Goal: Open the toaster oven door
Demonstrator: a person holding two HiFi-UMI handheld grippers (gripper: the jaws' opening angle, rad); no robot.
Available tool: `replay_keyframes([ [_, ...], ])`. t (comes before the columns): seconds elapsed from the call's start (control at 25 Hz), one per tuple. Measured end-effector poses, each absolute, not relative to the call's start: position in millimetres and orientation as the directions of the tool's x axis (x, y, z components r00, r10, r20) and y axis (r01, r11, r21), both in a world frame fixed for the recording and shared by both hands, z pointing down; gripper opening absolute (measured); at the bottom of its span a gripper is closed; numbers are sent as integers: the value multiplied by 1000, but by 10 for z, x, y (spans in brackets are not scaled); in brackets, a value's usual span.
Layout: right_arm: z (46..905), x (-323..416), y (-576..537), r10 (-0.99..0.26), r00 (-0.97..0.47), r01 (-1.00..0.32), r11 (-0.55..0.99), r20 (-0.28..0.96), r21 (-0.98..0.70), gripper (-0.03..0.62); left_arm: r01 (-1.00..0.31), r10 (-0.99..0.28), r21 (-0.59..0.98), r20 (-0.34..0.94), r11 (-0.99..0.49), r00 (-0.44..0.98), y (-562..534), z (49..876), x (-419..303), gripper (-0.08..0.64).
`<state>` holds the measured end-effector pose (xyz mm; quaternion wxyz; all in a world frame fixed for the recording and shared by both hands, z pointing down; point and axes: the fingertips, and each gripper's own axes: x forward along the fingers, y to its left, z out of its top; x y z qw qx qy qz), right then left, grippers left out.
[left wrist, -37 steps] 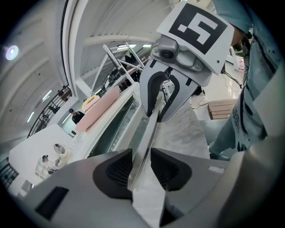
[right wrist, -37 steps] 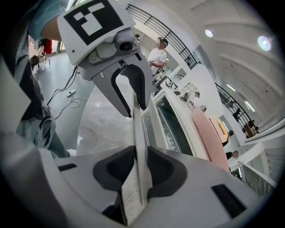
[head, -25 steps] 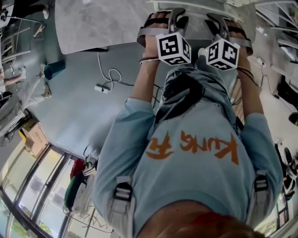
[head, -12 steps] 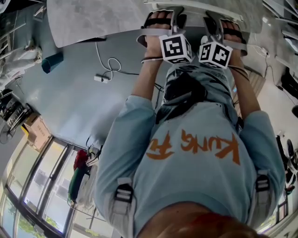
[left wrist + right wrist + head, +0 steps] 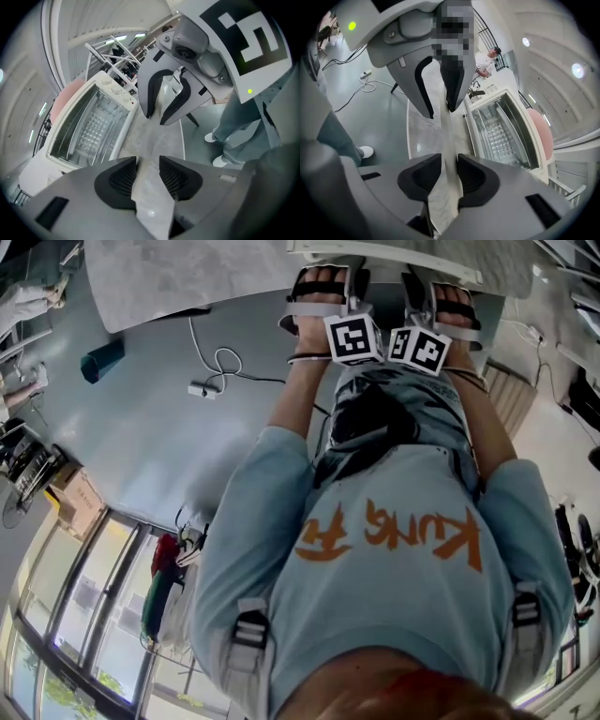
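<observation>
- The left gripper [image 5: 148, 163] holds its 2 jaws a little apart. Nothing sits between the pads, and only the marble table top [image 5: 154, 140] shows through the gap.
- The right gripper [image 5: 449, 161] is also slightly open and empty. Its gap is narrower than the left one's, and the same marble shows through it.
- The toaster oven [image 5: 86, 129] is white and stands on the table top. In the left gripper view it lies to the left of the jaws, and in the right gripper view to the right of them.
- Its glass door [image 5: 487, 117] sits shut against the front frame, and a wire rack [image 5: 501, 138] shows through the glass.
- Neither gripper touches the oven or its door; both are over bare marble beside it.
- A rounded pink thing [image 5: 541, 129] stands just behind the oven, but I cannot tell what it is.
- In the head view the left hand [image 5: 319, 298] and the right hand [image 5: 452, 304] hold the grippers side by side at the top of the picture. The 2 marker cubes [image 5: 353, 337] are close together.
- Each gripper view shows the other gripper close above its own jaws.
- The person wears a light blue shirt [image 5: 375, 549] with orange print.
- A white cable [image 5: 220, 362] lies looped on the grey floor [image 5: 141, 437] beside the table.
- White shoes [image 5: 215, 138] show at the right of the left gripper view.
- Another person [image 5: 485, 61] in white stands far back in the right gripper view.
</observation>
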<state>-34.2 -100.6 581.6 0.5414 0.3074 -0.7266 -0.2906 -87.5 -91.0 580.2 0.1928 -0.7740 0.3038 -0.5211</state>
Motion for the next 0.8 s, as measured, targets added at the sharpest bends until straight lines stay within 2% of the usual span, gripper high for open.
replay_keyframes([
  [0.44, 6183, -386, -825, -714, -266, -104, 689, 647, 717, 235, -167, -596, -573, 757, -802, 267, -697, 6162, -910, 270],
  [0.68, 6357, -374, -762, -694, -281, -89, 707, 663, 702, 299, -142, -588, -572, 765, -808, 261, -660, 6294, -888, 308],
  [0.8, 6457, -342, -724, -700, -268, -85, 701, 661, 708, 304, -104, -562, -555, 790, -825, 245, -554, 6476, -882, 318],
])
